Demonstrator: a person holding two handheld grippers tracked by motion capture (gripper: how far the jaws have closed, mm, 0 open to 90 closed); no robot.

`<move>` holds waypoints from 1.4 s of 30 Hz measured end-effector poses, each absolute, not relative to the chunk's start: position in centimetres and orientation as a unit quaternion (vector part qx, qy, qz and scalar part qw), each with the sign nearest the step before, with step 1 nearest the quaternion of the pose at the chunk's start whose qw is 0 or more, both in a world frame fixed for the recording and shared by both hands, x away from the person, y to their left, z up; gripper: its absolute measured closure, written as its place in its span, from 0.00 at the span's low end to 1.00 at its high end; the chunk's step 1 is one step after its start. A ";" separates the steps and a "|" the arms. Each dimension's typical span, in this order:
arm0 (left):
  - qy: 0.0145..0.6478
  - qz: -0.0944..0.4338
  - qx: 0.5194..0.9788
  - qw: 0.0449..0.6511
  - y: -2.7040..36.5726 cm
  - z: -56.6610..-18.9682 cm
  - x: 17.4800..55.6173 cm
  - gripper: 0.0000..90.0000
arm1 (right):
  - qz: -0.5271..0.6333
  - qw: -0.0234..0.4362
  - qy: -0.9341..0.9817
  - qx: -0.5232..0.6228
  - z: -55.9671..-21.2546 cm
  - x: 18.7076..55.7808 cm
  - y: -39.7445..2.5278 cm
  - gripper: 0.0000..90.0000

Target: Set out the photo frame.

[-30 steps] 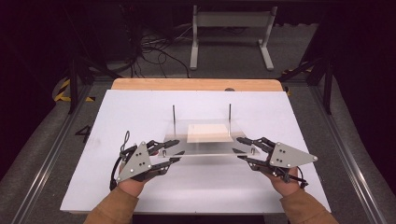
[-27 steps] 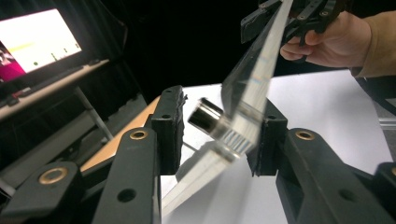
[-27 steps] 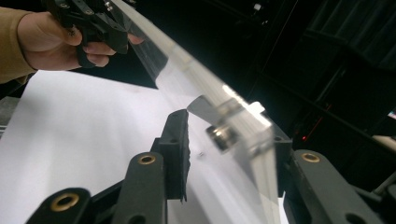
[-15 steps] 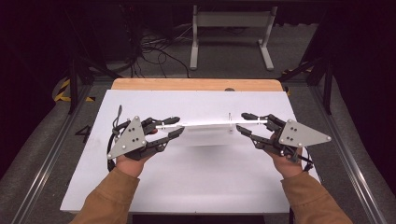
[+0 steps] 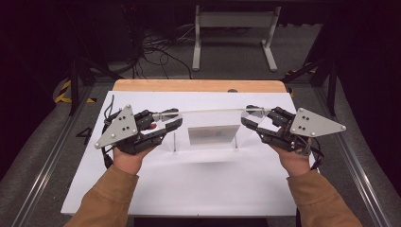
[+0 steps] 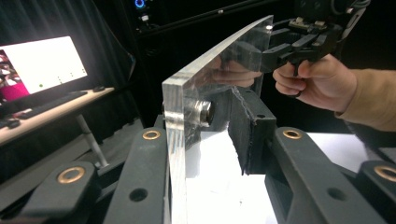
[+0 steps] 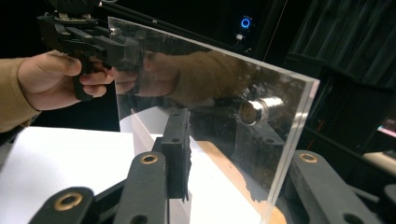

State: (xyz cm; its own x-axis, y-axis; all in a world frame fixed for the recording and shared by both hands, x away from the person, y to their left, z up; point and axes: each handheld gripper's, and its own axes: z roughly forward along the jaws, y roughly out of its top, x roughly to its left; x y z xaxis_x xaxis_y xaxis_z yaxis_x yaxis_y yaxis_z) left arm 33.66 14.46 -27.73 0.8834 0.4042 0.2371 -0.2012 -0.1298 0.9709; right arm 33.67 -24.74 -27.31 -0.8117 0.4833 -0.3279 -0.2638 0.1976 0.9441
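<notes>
Clear acrylic plate [image 5: 208,112], clamped at its two ends between the jaws of the left gripper [image 5: 166,122] and the right gripper [image 5: 253,121], now rides well above the white table [image 5: 189,189] and its two upright pins [image 5: 174,142], raised from near table level a second ago, so the lift-off appears complete.

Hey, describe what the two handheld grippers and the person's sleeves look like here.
Both the left gripper and the right gripper are black linkage frames with brass-coloured pivot bushings. Each carries a grey three-cornered plate on top with small dark dots, and black cables trail from them. In the gripper views the jaws are flat black bars. The person wears tan long sleeves that end at the wrists.
</notes>
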 end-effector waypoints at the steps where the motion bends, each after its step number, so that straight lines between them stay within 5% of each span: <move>1: 0.070 0.227 0.716 0.656 14.6 -27.5 33.5 0.78 | 0.629 0.293 0.715 0.080 -27.2 33.5 -24.7 0.70; 20: 0.126 0.124 0.729 0.661 14.7 -26.1 33.9 0.76 | 0.617 0.224 0.733 0.179 -25.1 31.5 -24.3 0.69; 34: 0.165 0.135 0.718 0.663 14.3 -26.2 35.4 0.70 | 0.621 0.220 0.726 0.196 -25.2 33.0 -24.4 0.67; 42: 0.178 0.179 0.716 0.651 14.0 -26.6 35.8 0.62 | 0.603 0.259 0.731 0.185 -25.3 34.0 -24.0 0.60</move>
State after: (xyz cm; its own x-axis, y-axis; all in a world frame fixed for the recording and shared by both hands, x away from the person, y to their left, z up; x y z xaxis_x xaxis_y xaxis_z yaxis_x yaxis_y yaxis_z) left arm 35.79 14.03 -26.57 0.8727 0.4876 0.0253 0.0210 -0.0891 0.9958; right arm 33.95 -24.04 -25.25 -0.7975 0.5829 -0.1557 -0.0422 0.2035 0.9782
